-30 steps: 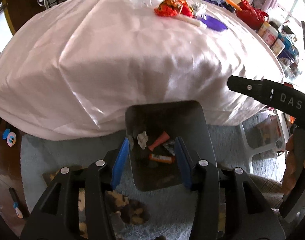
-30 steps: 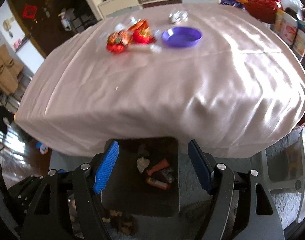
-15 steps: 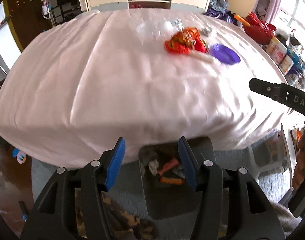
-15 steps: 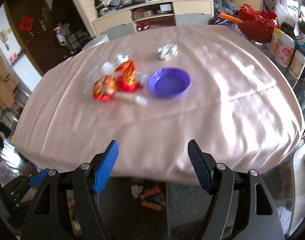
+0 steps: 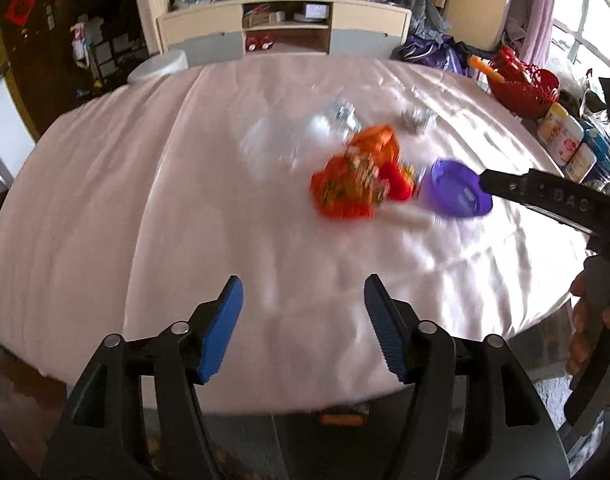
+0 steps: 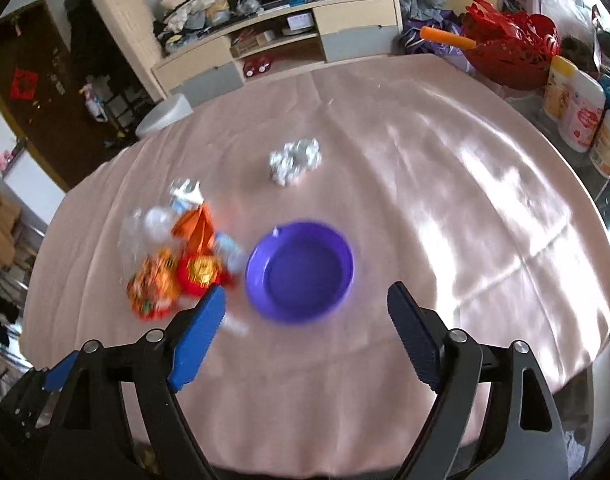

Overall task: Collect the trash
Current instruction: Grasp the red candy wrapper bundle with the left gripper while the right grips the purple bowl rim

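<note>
A heap of orange and red snack wrappers lies on the pink tablecloth, with clear plastic beside it. A crumpled foil ball lies farther back. A purple bowl sits right of the wrappers. My left gripper is open and empty over the table's near edge. My right gripper is open and empty just short of the bowl. The bin is almost hidden below the table edge; an orange scrap shows.
A red basket and several white canisters stand beyond the table's right side. A low cabinet lines the far wall. The right gripper's body reaches into the left wrist view from the right.
Both grippers have risen from over the floor bin to above the table and moved toward the wrappers and bowl. The bin has dropped out of view. Both stay open.
</note>
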The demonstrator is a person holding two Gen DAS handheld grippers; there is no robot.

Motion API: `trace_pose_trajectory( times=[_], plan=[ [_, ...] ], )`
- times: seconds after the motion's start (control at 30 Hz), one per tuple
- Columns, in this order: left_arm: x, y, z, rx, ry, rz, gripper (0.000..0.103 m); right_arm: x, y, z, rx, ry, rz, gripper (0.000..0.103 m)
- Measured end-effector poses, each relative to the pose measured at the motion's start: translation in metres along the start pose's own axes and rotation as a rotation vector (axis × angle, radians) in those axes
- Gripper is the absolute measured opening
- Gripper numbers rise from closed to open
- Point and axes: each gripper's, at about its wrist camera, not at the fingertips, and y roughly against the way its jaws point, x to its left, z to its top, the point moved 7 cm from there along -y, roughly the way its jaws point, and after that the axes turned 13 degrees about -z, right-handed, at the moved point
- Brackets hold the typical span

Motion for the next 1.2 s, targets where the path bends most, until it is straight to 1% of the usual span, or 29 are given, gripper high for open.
trace_pose_trajectory(
  times=[0.07,0.1,0.17,0.23,0.33,0.37,0.47,0.63,0.73,0.87,1.0,1.07,1.1,1.17,1.2],
  plan=[
    [-0.003,-0.005,0.011,-0.006,-0.005,-0.007,0.065,0.003,-0.010,0.005,0.013,0.011,-0.012,0.089],
    [-0.004,-0.008,0.016,-0.008,-0.010,-0.009,0.066,0.005,-0.016,0.005,0.027,0.018,-0.010,0.093],
    [-0.006,-0.014,0.023,-0.008,-0.021,-0.010,0.067,0.010,-0.027,0.005,0.051,0.021,0.014,0.094],
    [-0.008,-0.021,0.028,-0.006,-0.035,-0.010,0.067,0.013,-0.034,0.005,0.056,0.029,0.012,0.096],
    [-0.009,-0.030,0.033,0.003,-0.047,-0.008,0.068,0.014,-0.045,0.007,0.051,0.077,-0.062,0.099],
    [-0.009,-0.033,0.034,0.004,-0.049,-0.009,0.068,0.014,-0.048,0.008,0.051,0.083,-0.075,0.099],
    [-0.007,-0.040,0.037,0.005,-0.046,-0.014,0.068,0.015,-0.054,0.007,0.073,0.079,-0.041,0.100],
    [-0.009,-0.051,0.046,-0.004,-0.036,-0.038,0.068,0.014,-0.058,0.009,0.047,0.127,-0.096,0.099],
    [-0.009,-0.056,0.051,-0.007,-0.025,-0.048,0.069,0.010,-0.064,0.014,0.029,0.125,-0.132,0.099],
    [-0.010,-0.065,0.057,-0.008,-0.021,-0.054,0.069,-0.003,-0.067,0.020,0.014,0.114,-0.136,0.099],
    [-0.005,-0.073,0.060,-0.015,-0.004,-0.041,0.077,-0.007,-0.068,0.018,0.000,0.148,-0.156,0.100],
    [-0.003,-0.075,0.062,-0.015,0.007,-0.047,0.077,-0.005,-0.069,0.019,-0.009,0.155,-0.159,0.100],
    [-0.001,-0.076,0.063,-0.016,0.016,-0.052,0.077,-0.006,-0.068,0.019,-0.018,0.153,-0.159,0.098],
    [0.000,-0.078,0.064,-0.013,0.025,-0.057,0.073,-0.010,-0.066,0.022,-0.036,0.145,-0.167,0.084],
    [0.000,-0.079,0.064,-0.006,0.025,-0.064,0.065,-0.013,-0.066,0.024,-0.042,0.138,-0.168,0.079]
  ],
)
